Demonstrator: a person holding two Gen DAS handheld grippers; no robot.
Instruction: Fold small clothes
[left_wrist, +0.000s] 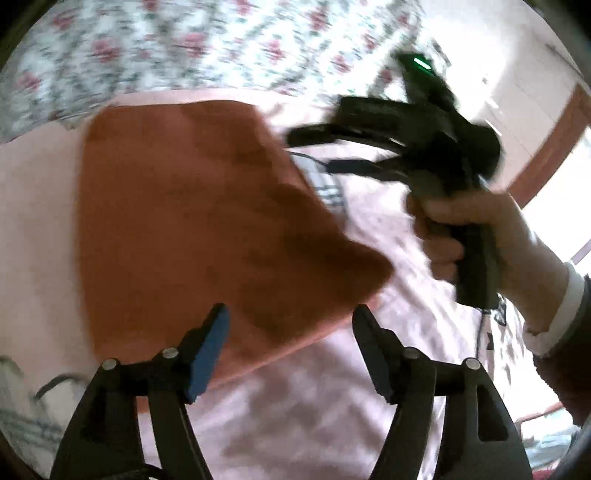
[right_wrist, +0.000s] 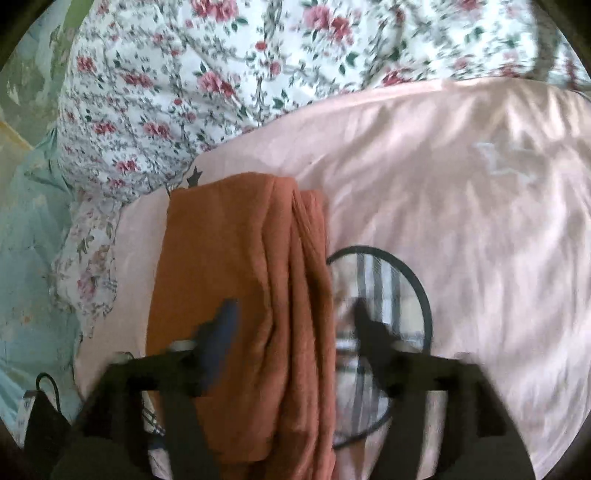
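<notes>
Lying just ahead of both grippers, the rust-orange folded knit garment (right_wrist: 243, 295) rested on a pale pink printed sheet (right_wrist: 461, 221), with a white quilt patterned in red roses (right_wrist: 207, 74) bunched beyond it. The left gripper (left_wrist: 291, 325) stood wide open with nothing between its fingers, its tips just short of the garment's near edge. The right gripper (right_wrist: 291, 321) was likewise spread wide and held nothing; in its own view the garment's layered right edge ran up between its fingers, one finger over the cloth and the other over the black-ringed striped print (right_wrist: 380, 295) on the sheet just beside it. From the left wrist view the right gripper (left_wrist: 314, 147) hung above the far right corner of the garment, gripped by a bare hand (left_wrist: 472, 225) in a white cuff.

Several risks seemed likely from here. The stacked folds along the garment's right edge looked loose, so a pinch taking only the top layer could have peeled the fold open. A low closing jaw could also have caught the pink sheet under the cloth and dragged it along, pulling the garment askew. Both views were smeared by motion, suggesting quick movement; a fast approach could have nudged the soft bundle sideways and spoiled its shape. The yielding bedding below would have given little resistance for pressing a crease.
</notes>
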